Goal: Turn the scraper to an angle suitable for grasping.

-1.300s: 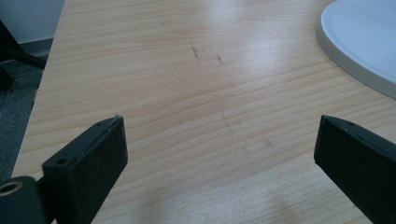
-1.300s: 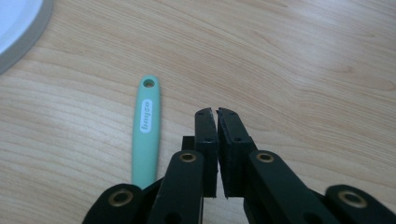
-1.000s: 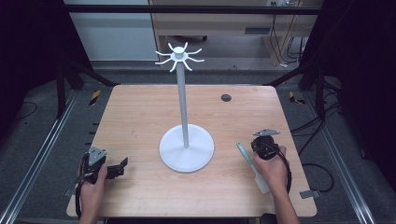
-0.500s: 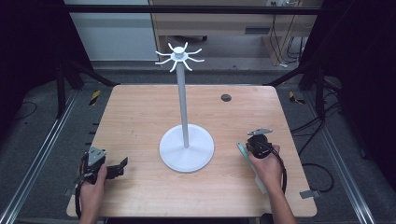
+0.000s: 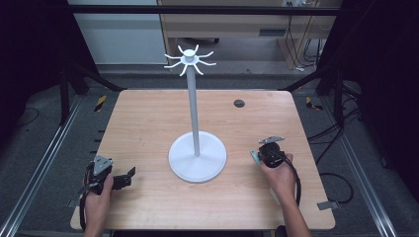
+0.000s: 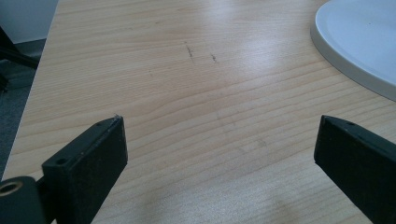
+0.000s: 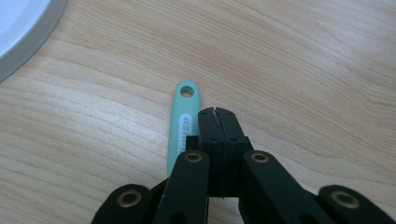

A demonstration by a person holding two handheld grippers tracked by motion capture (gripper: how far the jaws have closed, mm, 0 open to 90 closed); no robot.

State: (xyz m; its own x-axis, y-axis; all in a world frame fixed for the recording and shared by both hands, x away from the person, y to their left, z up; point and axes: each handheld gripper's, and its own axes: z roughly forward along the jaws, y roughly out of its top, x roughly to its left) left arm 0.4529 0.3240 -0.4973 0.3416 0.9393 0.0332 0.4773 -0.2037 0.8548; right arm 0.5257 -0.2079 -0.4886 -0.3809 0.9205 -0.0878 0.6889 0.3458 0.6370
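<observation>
A mint-green utensil handle (image 7: 183,122) with a hole at its end lies flat on the wooden table (image 5: 148,123). My right gripper (image 7: 217,115) hovers just beside and above it, its jaws shut on each other with nothing between them. In the high view the right gripper (image 5: 271,153) sits right of the stand's base, and only the handle's tip (image 5: 254,157) peeks out at its left. My left gripper (image 5: 127,177) rests at the table's near left corner, and its jaws (image 6: 219,125) stand wide open over bare wood.
A tall white stand (image 5: 196,123) with several hooked prongs on top rises from a round white base (image 5: 197,160) mid-table; the base edge shows in both gripper views (image 6: 359,42) (image 7: 23,32). A dark round grommet (image 5: 239,103) sits at the far right.
My right gripper has slid slightly left over the green utensil, and the hand now covers most of it. The left hand has stayed put.
</observation>
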